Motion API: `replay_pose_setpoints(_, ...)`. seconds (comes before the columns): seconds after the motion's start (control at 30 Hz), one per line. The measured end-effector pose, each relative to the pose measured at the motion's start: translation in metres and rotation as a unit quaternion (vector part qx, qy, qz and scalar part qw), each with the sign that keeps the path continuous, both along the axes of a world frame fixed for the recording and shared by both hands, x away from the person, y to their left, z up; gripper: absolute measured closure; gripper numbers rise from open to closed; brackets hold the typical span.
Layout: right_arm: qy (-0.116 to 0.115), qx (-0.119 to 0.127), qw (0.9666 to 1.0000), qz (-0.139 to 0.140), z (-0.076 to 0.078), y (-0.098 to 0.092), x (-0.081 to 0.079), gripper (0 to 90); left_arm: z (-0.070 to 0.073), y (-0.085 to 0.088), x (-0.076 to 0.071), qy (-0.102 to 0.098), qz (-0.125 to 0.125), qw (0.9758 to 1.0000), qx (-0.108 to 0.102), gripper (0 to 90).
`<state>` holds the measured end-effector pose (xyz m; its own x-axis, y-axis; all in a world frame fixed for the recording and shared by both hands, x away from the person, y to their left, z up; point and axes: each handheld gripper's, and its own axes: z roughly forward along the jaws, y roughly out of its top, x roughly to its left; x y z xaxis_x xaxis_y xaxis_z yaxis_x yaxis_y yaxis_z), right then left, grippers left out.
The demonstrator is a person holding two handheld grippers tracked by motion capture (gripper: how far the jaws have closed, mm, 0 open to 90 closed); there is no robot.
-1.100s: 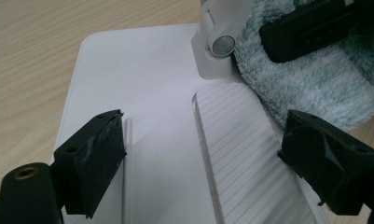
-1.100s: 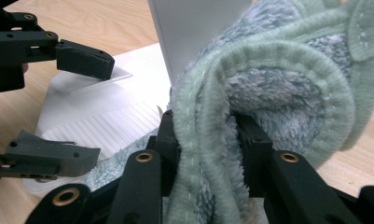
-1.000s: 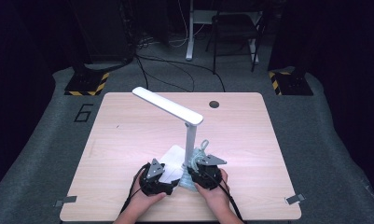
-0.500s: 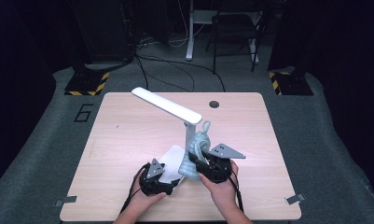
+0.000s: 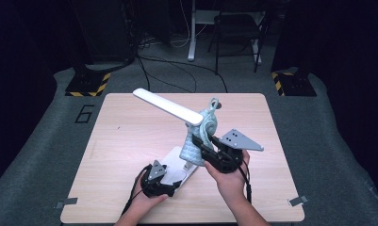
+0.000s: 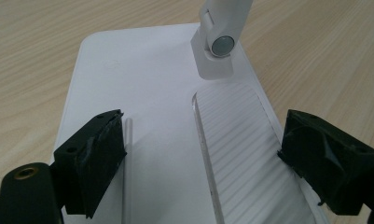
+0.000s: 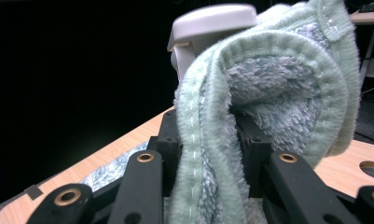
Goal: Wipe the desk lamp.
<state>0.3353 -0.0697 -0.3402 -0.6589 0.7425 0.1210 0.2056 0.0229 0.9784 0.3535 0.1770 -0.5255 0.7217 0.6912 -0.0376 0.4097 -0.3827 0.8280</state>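
right gripper [image 5: 203,148] clamps cloth [image 5: 201,136]; left gripper [image 6: 203,154] jaws wide over lamp base [image 6: 156,93].

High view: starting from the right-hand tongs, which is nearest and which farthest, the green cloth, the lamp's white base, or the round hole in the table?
1. Green cloth: clamped in the right tongs, against the lamp's stem.
2. Lamp's white base: just left, on the table.
3. Round hole: far edge of the table.

My wooden table [image 5: 130,141] stands on a grey carpet [image 5: 31,155] with a painted number six [image 5: 84,114]. Behind it the room is dark. I see a chair [image 5: 236,28], black cables [image 5: 177,70] and yellow-black striped blocks [image 5: 88,85].
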Motion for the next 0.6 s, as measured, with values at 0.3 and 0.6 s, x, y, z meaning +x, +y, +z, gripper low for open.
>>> replay_pose_setpoints(0.3, 0.044, -0.039, 0.9982, -0.006, -0.056, 0.005, 0.007, 67.6, 0.001, 0.001, 0.0, 0.001, -0.003, 1.0, 0.007, 13.6)
replay_pose_setpoints(0.6, 0.127, -0.087, 0.9877, -0.025, -0.113, 0.004, 0.023, 67.6, 0.0, 0.0, 0.0, -0.003, 0.001, 1.0, 0.008, 13.6)
